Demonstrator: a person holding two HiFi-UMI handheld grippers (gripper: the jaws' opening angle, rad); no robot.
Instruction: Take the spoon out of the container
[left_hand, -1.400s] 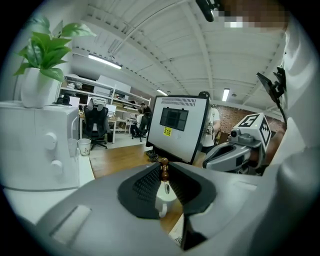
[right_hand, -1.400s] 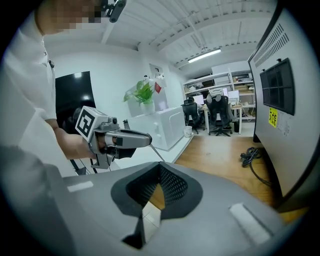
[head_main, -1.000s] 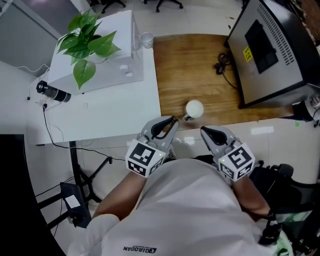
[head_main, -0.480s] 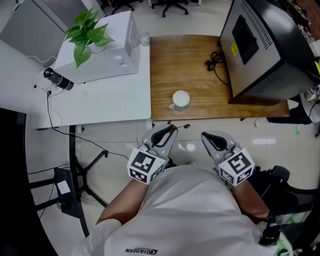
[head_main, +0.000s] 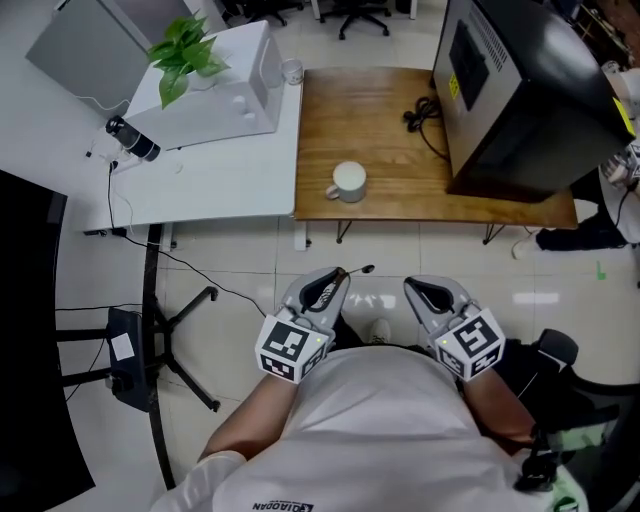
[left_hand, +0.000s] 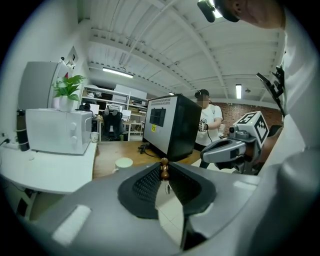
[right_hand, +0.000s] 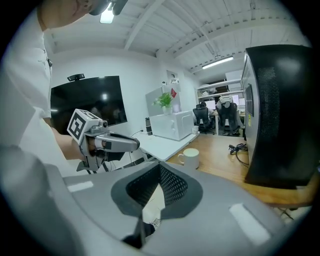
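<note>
A white mug (head_main: 348, 180) stands on the wooden table (head_main: 380, 205), well ahead of both grippers; it also shows small in the left gripper view (left_hand: 122, 162) and the right gripper view (right_hand: 190, 157). My left gripper (head_main: 340, 272) is held close to my body over the tiled floor, shut on a thin spoon (head_main: 366, 269) whose dark end pokes out past the fingertips. In the left gripper view the spoon's brown end (left_hand: 163, 169) sticks up between the closed jaws. My right gripper (head_main: 410, 285) hangs beside it, jaws together with nothing in them.
A big black machine (head_main: 510, 90) and a coiled cable (head_main: 420, 118) sit on the wooden table. To the left, a white table (head_main: 220, 185) carries a microwave (head_main: 215, 85), a plant and a dark bottle (head_main: 132, 140). A black stand (head_main: 170, 340) is on the floor at left. A person (left_hand: 210, 120) stands at the back.
The tables and the mug have drawn away from me as I backed off. Both grippers stay by my body, the left still closed on the spoon.
</note>
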